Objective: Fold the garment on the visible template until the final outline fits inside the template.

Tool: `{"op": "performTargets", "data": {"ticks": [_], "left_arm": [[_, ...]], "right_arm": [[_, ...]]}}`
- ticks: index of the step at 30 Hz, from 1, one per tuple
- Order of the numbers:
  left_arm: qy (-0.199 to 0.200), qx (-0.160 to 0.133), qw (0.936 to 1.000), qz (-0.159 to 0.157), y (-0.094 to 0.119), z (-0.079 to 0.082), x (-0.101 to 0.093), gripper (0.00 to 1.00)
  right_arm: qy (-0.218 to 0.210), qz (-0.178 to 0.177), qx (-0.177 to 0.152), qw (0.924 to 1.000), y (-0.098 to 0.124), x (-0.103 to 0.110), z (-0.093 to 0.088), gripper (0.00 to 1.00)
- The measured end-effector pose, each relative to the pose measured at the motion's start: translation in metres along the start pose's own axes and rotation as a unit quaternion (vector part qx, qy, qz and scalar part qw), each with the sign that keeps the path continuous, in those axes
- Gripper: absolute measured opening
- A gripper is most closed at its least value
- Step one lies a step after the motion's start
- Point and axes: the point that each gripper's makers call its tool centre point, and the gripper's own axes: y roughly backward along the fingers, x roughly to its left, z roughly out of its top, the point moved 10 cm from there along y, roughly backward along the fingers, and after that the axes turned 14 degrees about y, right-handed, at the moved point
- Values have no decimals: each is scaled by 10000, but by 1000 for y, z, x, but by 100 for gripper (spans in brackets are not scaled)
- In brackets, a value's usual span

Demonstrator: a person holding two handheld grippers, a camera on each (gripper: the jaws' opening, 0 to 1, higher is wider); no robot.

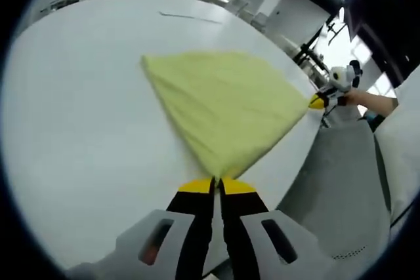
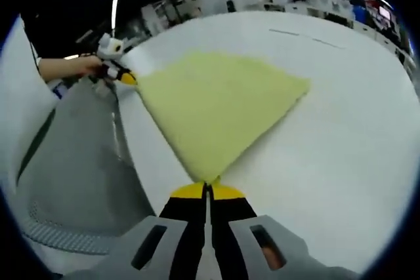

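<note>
Yellow garment flat on white table, near its edge. Left gripper and right gripper each pinch 1 near corner, jaws together on cloth. Fabric prob. light, limp, drapes; hold at corners.

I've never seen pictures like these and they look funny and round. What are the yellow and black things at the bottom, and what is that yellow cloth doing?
A person holds a two-jaw gripper in each hand, and a small camera rides on each one, so you get two round pictures. In the left gripper view, the left gripper rises from the bottom, its jaws shut on a corner of the yellow cloth. The right gripper view shows the right gripper pinching another corner. Each view also shows the other gripper far off, with the person's hand behind it. The cloth lies on a white table. A grey chair stands beside the table.
</note>
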Motion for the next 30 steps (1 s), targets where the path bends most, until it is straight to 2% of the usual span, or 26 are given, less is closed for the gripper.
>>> {"op": "performTargets", "data": {"ticks": [9,18,30], "left_arm": [[72,26,10000,-5,1,-4,0,0],[124,86,9999,-8,-2,-7,1,0],[170,105,9998,5,-3,-8,3,0]], "right_arm": [[40,37,51,10000,-1,0,-3,2],[399,-7,291,9988,-3,-1,-4,2],[303,-27,360,9989,-5,0,-7,1]]}}
